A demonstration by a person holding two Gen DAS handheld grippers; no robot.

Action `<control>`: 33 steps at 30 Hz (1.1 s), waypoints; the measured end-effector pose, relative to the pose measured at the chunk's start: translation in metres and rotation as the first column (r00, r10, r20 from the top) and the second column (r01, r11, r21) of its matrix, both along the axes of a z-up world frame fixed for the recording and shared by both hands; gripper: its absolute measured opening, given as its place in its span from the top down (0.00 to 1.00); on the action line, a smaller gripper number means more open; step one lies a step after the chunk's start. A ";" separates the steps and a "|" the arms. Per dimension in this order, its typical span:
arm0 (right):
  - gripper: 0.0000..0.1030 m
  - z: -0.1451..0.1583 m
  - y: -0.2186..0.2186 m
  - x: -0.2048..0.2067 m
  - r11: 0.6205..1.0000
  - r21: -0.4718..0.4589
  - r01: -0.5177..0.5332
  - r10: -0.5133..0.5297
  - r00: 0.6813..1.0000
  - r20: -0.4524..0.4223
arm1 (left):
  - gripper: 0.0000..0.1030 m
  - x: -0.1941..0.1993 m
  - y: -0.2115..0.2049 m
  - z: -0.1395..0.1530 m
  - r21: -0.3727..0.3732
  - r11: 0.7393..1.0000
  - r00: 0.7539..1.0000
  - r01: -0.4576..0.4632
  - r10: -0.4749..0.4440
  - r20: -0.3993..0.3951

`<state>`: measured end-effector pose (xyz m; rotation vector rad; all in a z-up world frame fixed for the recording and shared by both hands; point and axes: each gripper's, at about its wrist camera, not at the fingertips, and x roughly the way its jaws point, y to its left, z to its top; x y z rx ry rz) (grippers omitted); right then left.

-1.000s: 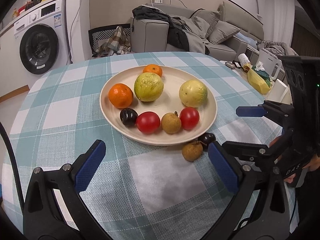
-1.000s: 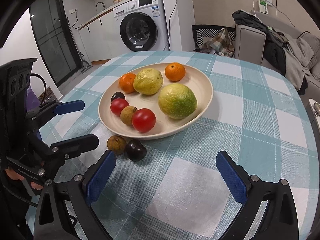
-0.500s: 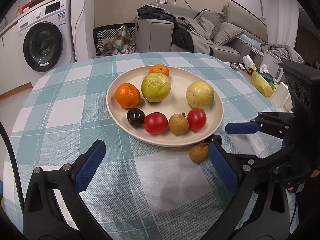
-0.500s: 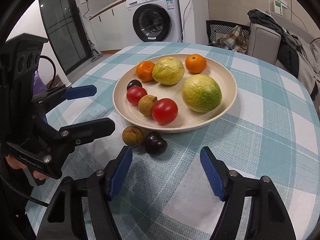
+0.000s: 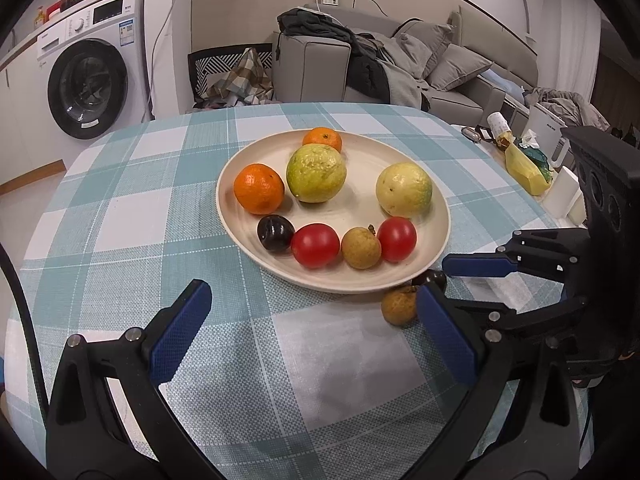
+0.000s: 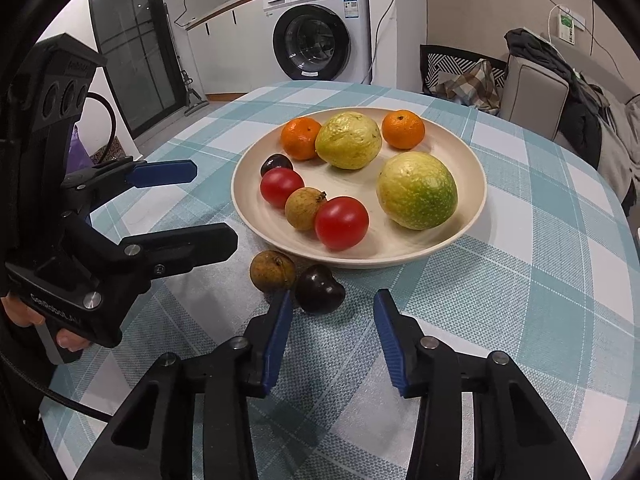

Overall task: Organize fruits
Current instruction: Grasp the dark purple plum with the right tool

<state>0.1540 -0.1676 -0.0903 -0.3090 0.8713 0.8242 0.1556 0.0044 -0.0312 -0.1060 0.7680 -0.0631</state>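
Teal-and-white checked cloth (image 6: 532, 280) covers the round table, with a white washing machine (image 6: 320, 28) and a grey sofa (image 5: 440, 64) behind it. On the cloth stands a wide cream plate (image 6: 460, 236) holding two oranges, two yellow-green guavas, two red tomatoes, a brown longan and a dark plum. Off the plate, at its six o'clock edge in the right wrist view, lie a second brown longan (image 6: 273, 271) and a dark purple plum (image 6: 319, 289) — touching each other. The right gripper (image 6: 332, 320) has just been narrowing; its blue pads stand apart with nothing pressed between them, the plum just ahead near the left pad. The left gripper (image 5: 312, 320) is spread wide and empty, low over bare cloth at the plate's seven o'clock.
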 end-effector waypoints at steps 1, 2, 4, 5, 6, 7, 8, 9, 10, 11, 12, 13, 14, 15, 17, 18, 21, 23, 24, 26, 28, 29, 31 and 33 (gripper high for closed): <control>0.59 0.000 0.001 0.000 1.000 -0.001 -0.002 0.002 1.000 0.002 | 0.01 0.000 -0.001 0.000 0.000 1.000 1.000 0.001 -0.001 0.000; 0.60 0.001 0.001 -0.001 1.000 -0.001 -0.003 0.003 1.000 0.005 | 0.01 0.000 -0.001 0.000 0.001 1.000 1.000 0.002 -0.002 -0.001; 0.65 0.002 0.002 -0.001 1.000 0.001 -0.011 0.011 1.000 0.011 | 0.01 0.000 -0.002 0.000 0.000 1.000 1.000 0.003 -0.003 -0.001; 0.66 0.002 0.003 -0.001 1.000 0.003 -0.014 0.014 1.000 0.012 | 0.01 0.000 -0.002 0.000 0.000 1.000 1.000 0.003 -0.003 -0.001; 0.67 0.002 0.004 -0.001 1.000 0.002 -0.017 0.017 1.000 0.012 | 0.01 0.000 -0.002 0.000 0.000 1.000 1.000 0.004 -0.004 -0.002; 0.69 0.001 0.005 -0.001 1.000 -0.002 -0.022 0.022 1.000 0.011 | 0.01 0.001 -0.003 0.000 0.000 1.000 1.000 0.005 -0.005 -0.003; 0.71 0.001 0.006 -0.001 1.000 -0.003 -0.025 0.025 1.000 0.009 | 0.01 0.001 -0.003 0.000 0.000 1.000 1.000 0.005 -0.005 -0.003; 0.73 0.001 0.006 -0.002 1.000 -0.004 -0.028 0.028 1.000 0.009 | 0.01 0.001 -0.003 0.000 -0.001 1.000 1.000 0.007 -0.007 -0.003; 0.73 0.002 0.006 -0.002 1.000 -0.003 -0.030 0.030 0.999 0.011 | 0.01 0.000 -0.004 -0.001 -0.001 1.000 1.000 0.008 -0.008 -0.004; 0.74 0.002 0.006 -0.002 1.000 -0.003 -0.030 0.030 0.999 0.012 | 0.01 0.000 -0.004 -0.001 -0.001 1.000 1.000 0.009 -0.009 -0.005; 0.74 0.002 0.006 -0.002 1.000 0.000 -0.030 0.030 0.999 0.011 | 0.01 0.001 -0.005 -0.001 -0.001 1.000 1.000 0.011 -0.011 -0.007; 0.74 0.002 0.006 -0.003 1.000 0.001 -0.030 0.030 0.999 0.012 | 0.01 0.000 -0.005 -0.001 0.000 1.000 1.000 0.012 -0.012 -0.008; 0.74 0.002 0.006 -0.003 1.000 0.005 -0.029 0.029 0.999 0.013 | 0.01 0.000 -0.005 -0.002 0.000 1.000 1.000 0.013 -0.013 -0.008; 0.74 0.002 0.005 -0.003 1.000 0.009 -0.028 0.028 1.000 0.012 | 0.01 0.000 -0.005 -0.002 0.000 1.000 1.000 0.014 -0.014 -0.009; 0.74 0.004 0.004 -0.003 0.999 0.019 -0.027 0.027 1.000 0.012 | 0.01 0.000 -0.005 -0.002 0.000 1.000 1.000 0.014 -0.014 -0.008; 0.74 0.005 0.003 -0.004 0.999 0.024 -0.027 0.027 1.000 0.011 | 0.01 0.000 -0.005 -0.002 -0.001 1.000 1.000 0.014 -0.014 -0.009; 0.74 0.007 -0.001 -0.003 0.999 0.036 -0.022 0.021 1.000 0.010 | 0.01 0.000 -0.006 -0.002 -0.001 1.000 1.000 0.014 -0.014 -0.009; 0.74 0.009 -0.005 -0.003 0.999 0.045 -0.019 0.019 1.000 0.008 | 0.01 0.000 -0.005 -0.002 -0.001 1.000 1.000 0.015 -0.015 -0.009; 0.74 0.011 -0.007 -0.002 0.999 0.051 -0.016 0.015 1.000 0.008 | 0.01 0.000 -0.006 -0.002 -0.001 1.000 1.000 0.017 -0.017 -0.010; 0.74 0.014 -0.013 0.001 0.997 0.071 -0.009 0.009 1.000 0.000 | 0.01 0.001 -0.007 -0.003 -0.002 1.000 1.000 0.024 -0.024 -0.013; 0.74 0.018 -0.019 0.003 0.996 0.095 0.003 -0.002 1.000 -0.005 | 0.01 0.000 -0.010 -0.004 -0.001 0.999 0.999 0.037 -0.037 -0.016; 0.74 0.019 -0.022 0.005 0.994 0.107 0.009 -0.008 1.000 -0.008 | 0.01 0.000 -0.011 -0.005 0.000 0.999 0.999 0.042 -0.042 -0.016; 0.74 0.022 -0.026 0.007 0.992 0.128 0.022 -0.021 1.000 -0.007 | 0.01 0.000 -0.014 -0.005 0.002 0.998 0.998 0.060 -0.060 -0.019; 0.74 0.025 -0.029 0.008 0.988 0.152 0.027 -0.027 1.000 -0.006 | 0.02 -0.001 -0.017 -0.006 0.000 0.997 0.996 0.082 -0.082 -0.020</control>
